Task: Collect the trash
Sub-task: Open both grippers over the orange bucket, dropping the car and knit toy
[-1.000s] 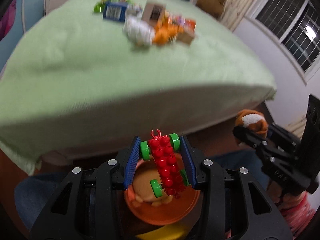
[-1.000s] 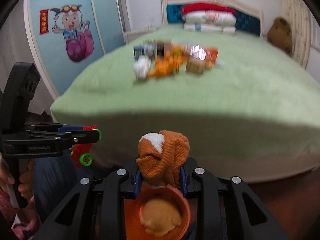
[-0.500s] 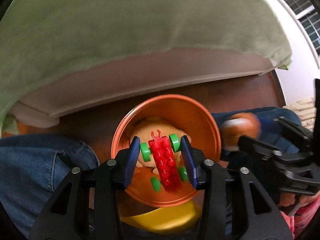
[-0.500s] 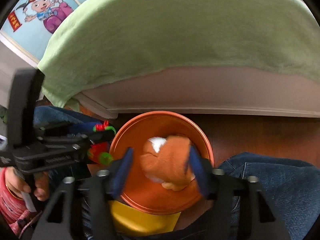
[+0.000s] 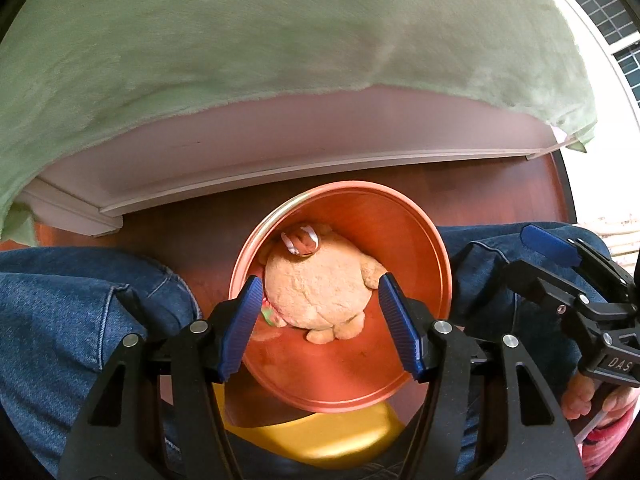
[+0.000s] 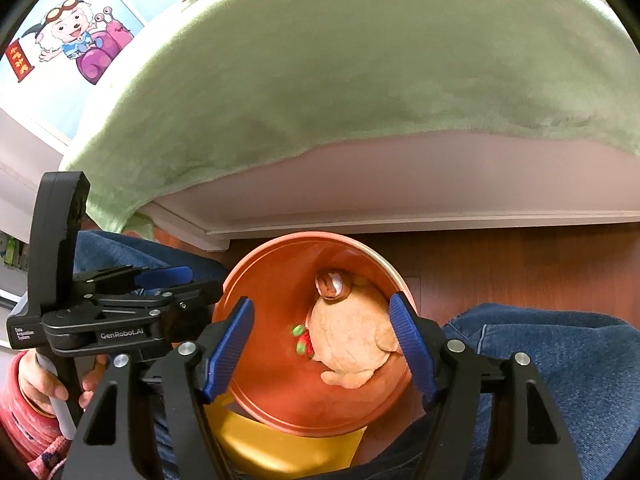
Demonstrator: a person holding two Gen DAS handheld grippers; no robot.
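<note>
Bin (image 5: 416, 240) stands on floor (image 5: 208, 236) between person's knees (image 5: 68, 300), just before bed (image 5: 280, 60). Plush toy (image 5: 324, 292) lies inside bin; small cap (image 5: 301, 242) at its far end, toy block (image 6: 303, 340) against its left side, partly hidden, perhaps under it. Left gripper (image 5: 320, 324) and right gripper (image 6: 324, 348) above bin, side by side.

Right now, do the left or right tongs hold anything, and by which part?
Nothing is held. The left tongs and the right tongs are both open above the orange bucket, where the plush toy lies.
</note>
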